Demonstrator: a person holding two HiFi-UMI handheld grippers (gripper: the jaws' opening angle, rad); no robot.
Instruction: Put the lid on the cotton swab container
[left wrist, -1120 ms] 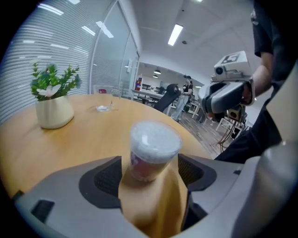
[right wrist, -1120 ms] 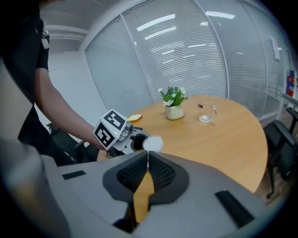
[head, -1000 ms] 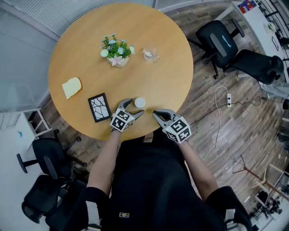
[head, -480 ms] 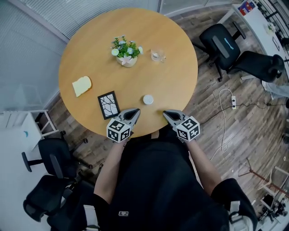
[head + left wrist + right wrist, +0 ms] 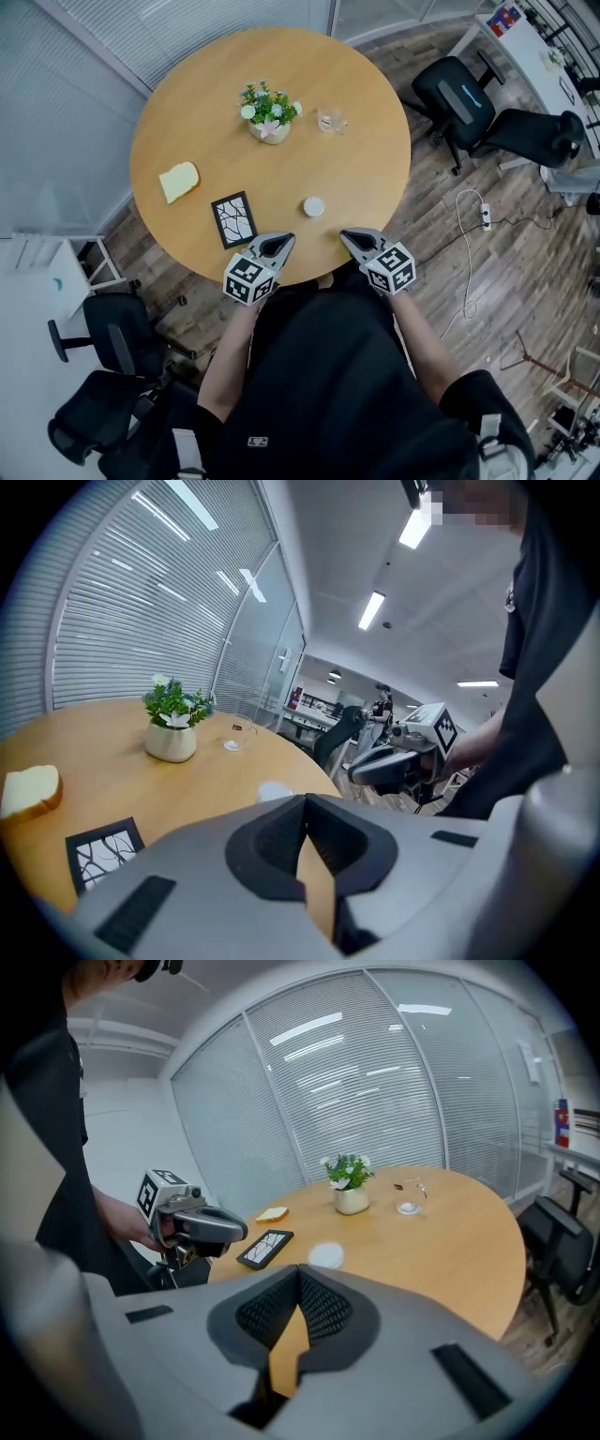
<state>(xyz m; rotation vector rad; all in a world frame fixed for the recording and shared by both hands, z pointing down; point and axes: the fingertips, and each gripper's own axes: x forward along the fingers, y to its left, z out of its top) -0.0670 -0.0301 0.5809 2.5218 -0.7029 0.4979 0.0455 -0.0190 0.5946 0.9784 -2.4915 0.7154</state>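
Observation:
A small white round lid (image 5: pixel 313 207) lies flat on the round wooden table (image 5: pixel 366 169), apart from both grippers. The clear cotton swab container (image 5: pixel 330 120) stands uncovered at the far side, right of the plant. My left gripper (image 5: pixel 284 241) hovers at the table's near edge, shut and empty, just short of the lid. My right gripper (image 5: pixel 345 235) is beside it at the same edge, also shut with nothing in it. The lid (image 5: pixel 273 791) shows past the left gripper (image 5: pixel 305 801), and the lid (image 5: pixel 325 1255) and container (image 5: pixel 409 1197) show beyond the right gripper (image 5: pixel 300 1295).
A potted plant (image 5: pixel 269 117) stands next to the container. A yellow sponge-like piece (image 5: pixel 178 181) and a black framed tile (image 5: pixel 233 218) lie at the table's left. Black office chairs (image 5: pixel 469 98) stand on the wooden floor to the right, with a cable (image 5: pixel 466 248) nearby.
The left gripper stood open beside the lid; it has shut and drawn back to the table's edge. The right gripper has pulled back too. The lid stays on the table.

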